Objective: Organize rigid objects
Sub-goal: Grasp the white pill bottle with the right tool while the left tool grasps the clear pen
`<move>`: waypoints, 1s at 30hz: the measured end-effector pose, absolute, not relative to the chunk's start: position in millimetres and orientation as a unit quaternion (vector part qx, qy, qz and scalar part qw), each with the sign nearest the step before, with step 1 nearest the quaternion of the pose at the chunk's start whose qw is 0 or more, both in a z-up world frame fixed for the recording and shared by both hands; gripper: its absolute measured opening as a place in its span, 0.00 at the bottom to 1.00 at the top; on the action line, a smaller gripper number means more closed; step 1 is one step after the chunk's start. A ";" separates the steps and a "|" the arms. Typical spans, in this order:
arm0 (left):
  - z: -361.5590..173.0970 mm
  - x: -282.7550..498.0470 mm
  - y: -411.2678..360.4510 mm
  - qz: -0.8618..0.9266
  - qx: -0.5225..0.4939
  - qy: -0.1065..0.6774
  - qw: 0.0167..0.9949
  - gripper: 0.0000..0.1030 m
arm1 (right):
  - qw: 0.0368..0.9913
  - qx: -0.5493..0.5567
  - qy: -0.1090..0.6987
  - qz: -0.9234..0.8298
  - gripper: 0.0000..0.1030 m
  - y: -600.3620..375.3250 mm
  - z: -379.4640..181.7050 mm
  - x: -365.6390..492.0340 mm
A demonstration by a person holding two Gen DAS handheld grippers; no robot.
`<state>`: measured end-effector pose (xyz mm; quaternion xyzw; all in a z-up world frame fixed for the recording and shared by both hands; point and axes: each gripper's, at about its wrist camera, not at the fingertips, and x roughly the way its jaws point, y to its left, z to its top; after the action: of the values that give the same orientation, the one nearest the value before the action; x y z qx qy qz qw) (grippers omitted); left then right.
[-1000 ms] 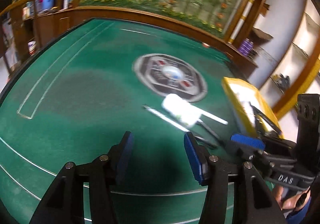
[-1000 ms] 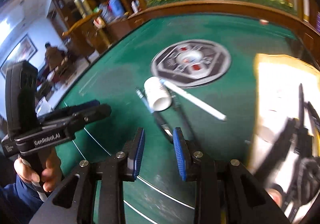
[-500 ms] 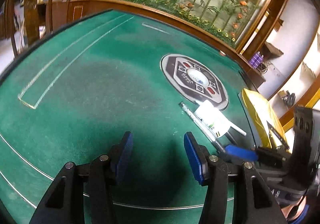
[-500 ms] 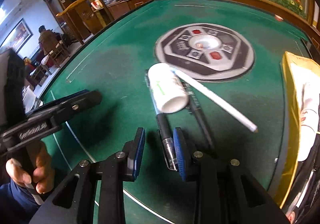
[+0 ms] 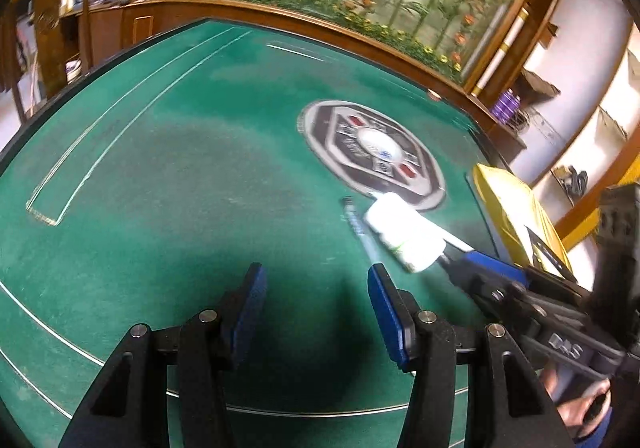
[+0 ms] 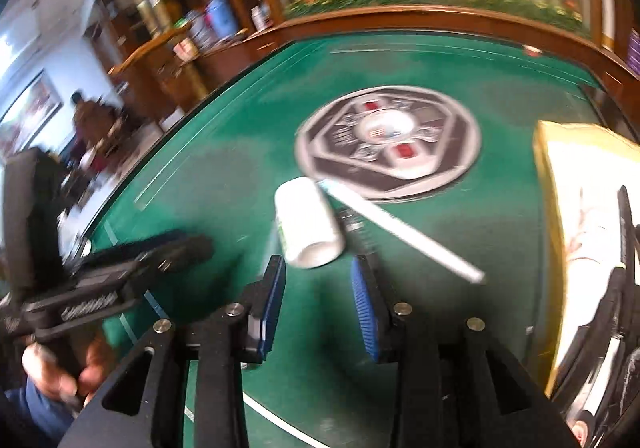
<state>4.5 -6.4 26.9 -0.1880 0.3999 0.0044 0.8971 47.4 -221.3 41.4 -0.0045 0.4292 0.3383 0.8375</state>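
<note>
A white cylindrical bottle lies on its side on the green felt table, over some pens. A long white stick and a dark pen lie beside it. My right gripper is open, its fingers just short of the bottle's open end. My left gripper is open and empty over bare felt, left of the bottle. The right gripper also shows in the left wrist view, close behind the bottle.
A round grey and black emblem marks the table's middle. A yellow-rimmed tray holding dark items stands at the right edge. A wooden rail borders the far side. The left gripper's handle is at lower left.
My right gripper has opened wider and drawn up to the bottle's end. The left gripper stays open and has shifted slightly; the bottle and pens lie as before.
</note>
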 end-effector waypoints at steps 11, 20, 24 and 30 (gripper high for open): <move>18.1 31.9 -58.4 0.021 -0.085 0.449 0.889 0.48 | 0.853 0.018 0.407 0.327 0.34 -233.3 49.9 53.3; 23.8 18.2 -55.6 0.012 -0.029 0.444 0.895 0.19 | 0.844 -0.029 0.418 0.334 0.35 -206.6 51.8 54.8; 22.1 12.1 -37.0 0.007 -0.043 0.446 0.894 0.20 | 0.840 -0.068 0.421 0.334 0.38 -181.4 54.2 57.4; 17.7 13.5 -32.9 -0.005 -0.064 0.440 0.896 0.24 | 0.831 -0.109 0.438 0.327 0.38 -150.7 40.2 65.5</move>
<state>13.5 -32.9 17.7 -0.0636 0.4401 -0.0055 0.8957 65.5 -150.7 40.2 -0.1087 0.4376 0.3266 0.8307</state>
